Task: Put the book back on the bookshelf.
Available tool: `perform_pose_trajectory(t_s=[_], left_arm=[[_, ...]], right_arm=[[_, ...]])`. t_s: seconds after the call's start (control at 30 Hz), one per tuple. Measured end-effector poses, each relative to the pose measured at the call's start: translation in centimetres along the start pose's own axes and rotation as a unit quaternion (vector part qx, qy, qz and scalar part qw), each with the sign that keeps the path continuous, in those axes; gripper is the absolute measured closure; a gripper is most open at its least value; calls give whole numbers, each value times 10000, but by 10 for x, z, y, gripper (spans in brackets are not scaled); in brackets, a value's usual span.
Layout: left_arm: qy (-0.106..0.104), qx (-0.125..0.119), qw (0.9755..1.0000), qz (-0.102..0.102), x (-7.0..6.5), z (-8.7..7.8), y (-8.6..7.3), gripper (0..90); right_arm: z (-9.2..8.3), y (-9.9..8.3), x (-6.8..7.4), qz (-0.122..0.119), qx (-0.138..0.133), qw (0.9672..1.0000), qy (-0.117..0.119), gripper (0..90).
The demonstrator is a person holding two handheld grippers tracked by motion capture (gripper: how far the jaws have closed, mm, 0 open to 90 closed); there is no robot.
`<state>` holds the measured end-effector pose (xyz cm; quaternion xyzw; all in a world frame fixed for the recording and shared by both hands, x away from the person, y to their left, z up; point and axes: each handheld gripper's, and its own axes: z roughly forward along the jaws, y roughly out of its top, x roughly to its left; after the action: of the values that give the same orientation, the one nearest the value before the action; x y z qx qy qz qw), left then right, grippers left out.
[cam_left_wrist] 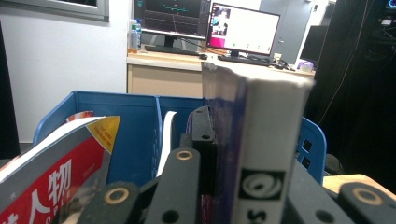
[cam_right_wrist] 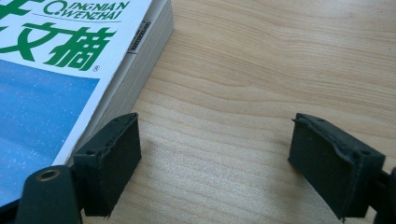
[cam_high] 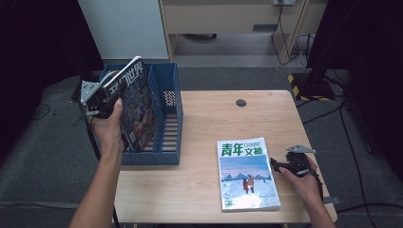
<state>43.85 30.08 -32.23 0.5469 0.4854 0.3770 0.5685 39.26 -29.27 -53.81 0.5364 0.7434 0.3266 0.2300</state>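
The blue plastic file rack (cam_high: pixel 166 137) stands at the table's left edge on the pale wooden table (cam_high: pixel 214 118), its slots running away from the person. Above its left slot the left gripper (cam_high: pixel 102 97) holds a thick dark-covered magazine (cam_high: pixel 135 107) with white characters on its cover, jaws clamped on it near the spine. The magazine stands on edge and tilts, with its long axis sloping down into the rack, so the coming move is likely a straight lowering between the dividers. In the left gripper view its white spine (cam_left_wrist: pixel 268 154) rises directly ahead of the jaws, and a red-and-white magazine (cam_left_wrist: pixel 51 168) already leans in the neighbouring slot.

The right gripper (cam_right_wrist: pixel 215 158) rests on the table with jaws spread and nothing between them, just beside the right edge of a flat green-titled magazine with a snowy blue cover (cam_high: pixel 247 173).

The held magazine's lower edge is hidden behind the rack wall, so whether it touches the floor of the slot cannot be told.
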Motion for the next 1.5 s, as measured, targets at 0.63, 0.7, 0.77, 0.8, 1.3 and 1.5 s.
perform_pose_trajectory(t_s=[0.63, 0.7, 0.77, 0.8, 1.3, 1.5], left_arm=[[-50, -36, 9999, -100, -2, 7, -9, 817], [-58, -19, 9999, -87, -2, 8, -10, 817], [-58, -21, 9999, -106, -2, 8, -11, 817], [-56, -24, 9999, -121, -2, 8, -12, 817], [-42, -8, 9999, -147, -1, 11, -19, 817], [-77, -5, 9999, -133, -5, 12, -21, 816]], right_arm=[[0, 0, 0, -26, -6, 10000, 18, 166], [0, 0, 0, -24, -6, 10000, 19, 166], [0, 0, 0, -27, -7, 10000, 18, 166], [0, 0, 0, -28, -7, 10000, 18, 166], [0, 0, 0, -28, -6, 10000, 17, 166], [0, 0, 0, -26, -6, 10000, 18, 166]])
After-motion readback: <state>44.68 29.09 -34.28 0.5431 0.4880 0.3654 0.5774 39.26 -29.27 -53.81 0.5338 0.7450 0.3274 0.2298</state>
